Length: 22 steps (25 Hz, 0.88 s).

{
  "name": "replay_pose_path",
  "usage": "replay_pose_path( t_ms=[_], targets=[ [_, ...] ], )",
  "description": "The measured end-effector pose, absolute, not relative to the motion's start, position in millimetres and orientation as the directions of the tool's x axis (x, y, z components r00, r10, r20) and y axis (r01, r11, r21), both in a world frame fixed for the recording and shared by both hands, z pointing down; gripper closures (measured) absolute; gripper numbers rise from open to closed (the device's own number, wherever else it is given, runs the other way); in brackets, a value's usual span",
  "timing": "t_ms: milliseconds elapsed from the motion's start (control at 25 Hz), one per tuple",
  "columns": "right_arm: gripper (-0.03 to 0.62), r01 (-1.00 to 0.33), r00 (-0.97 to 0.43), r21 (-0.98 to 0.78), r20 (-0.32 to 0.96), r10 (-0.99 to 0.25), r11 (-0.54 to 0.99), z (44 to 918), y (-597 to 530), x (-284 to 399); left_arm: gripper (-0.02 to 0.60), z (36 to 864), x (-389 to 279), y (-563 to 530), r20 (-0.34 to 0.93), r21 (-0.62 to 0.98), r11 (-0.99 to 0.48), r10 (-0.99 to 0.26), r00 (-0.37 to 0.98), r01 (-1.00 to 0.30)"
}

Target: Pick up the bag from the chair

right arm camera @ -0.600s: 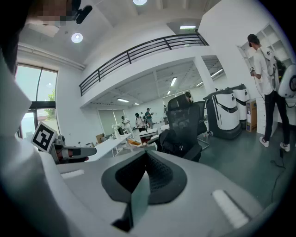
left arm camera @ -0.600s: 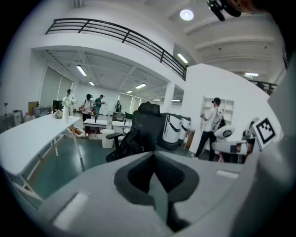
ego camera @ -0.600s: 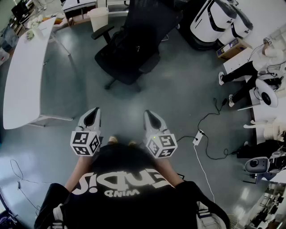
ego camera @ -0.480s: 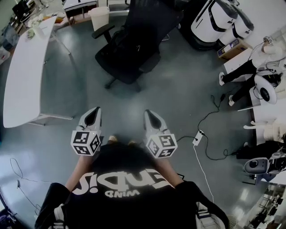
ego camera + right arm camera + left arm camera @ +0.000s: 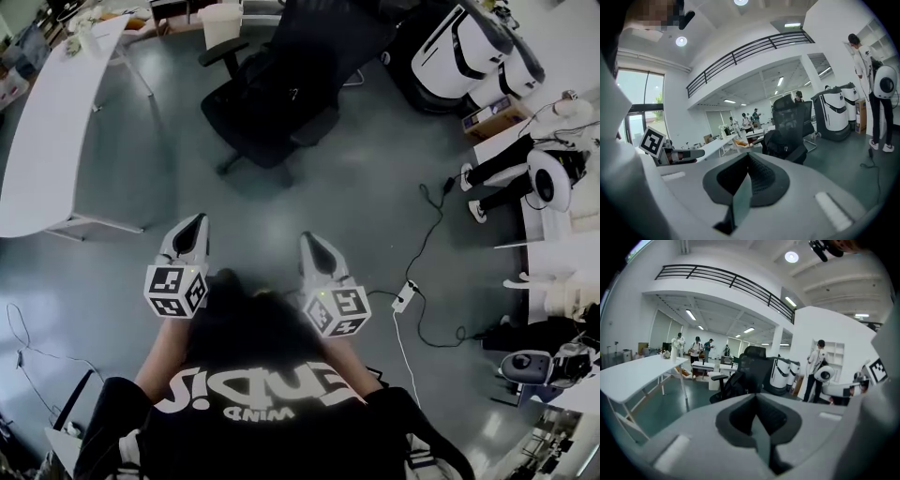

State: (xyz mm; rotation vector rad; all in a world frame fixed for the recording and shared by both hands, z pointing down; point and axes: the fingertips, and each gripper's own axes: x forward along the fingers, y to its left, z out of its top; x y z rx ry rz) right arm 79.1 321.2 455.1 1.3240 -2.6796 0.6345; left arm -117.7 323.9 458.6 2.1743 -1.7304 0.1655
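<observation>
A black office chair (image 5: 281,89) stands on the grey floor ahead of me. A black bag (image 5: 291,98) with a small white mark lies on its seat. The bag also shows in the right gripper view (image 5: 782,141) and, darker, in the left gripper view (image 5: 736,383). My left gripper (image 5: 195,221) and right gripper (image 5: 307,240) are held side by side in front of the person's body, well short of the chair. Both point toward it. Each has its jaws closed together with nothing between them.
A long white table (image 5: 47,122) runs along the left. A white bin (image 5: 222,21) stands behind the chair, and white machines (image 5: 469,56) stand at the far right. A power strip with its cable (image 5: 405,297) lies on the floor to the right. A person (image 5: 502,169) stands at the right edge.
The head view has shifted a little: the power strip has slid down and left in the picture. Both grippers keep their pose and stay shut.
</observation>
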Motion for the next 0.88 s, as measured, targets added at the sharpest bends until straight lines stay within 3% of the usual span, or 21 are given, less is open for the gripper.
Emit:
replay_pose_path(
  t_ms=[440, 880],
  targets=[
    [0.592, -0.779, -0.619, -0.327, 0.264, -0.74, 0.535, 472, 298, 96, 0.58, 472, -103, 301, 0.313, 0.19, -0.181, -0.921, 0.234, -0.965],
    [0.592, -0.787, -0.611, -0.324, 0.292, -0.736, 0.525, 490, 215, 89, 0.58, 486, -102, 202, 0.319, 0.21, -0.226, -0.904, 0.285, -0.951]
  ],
)
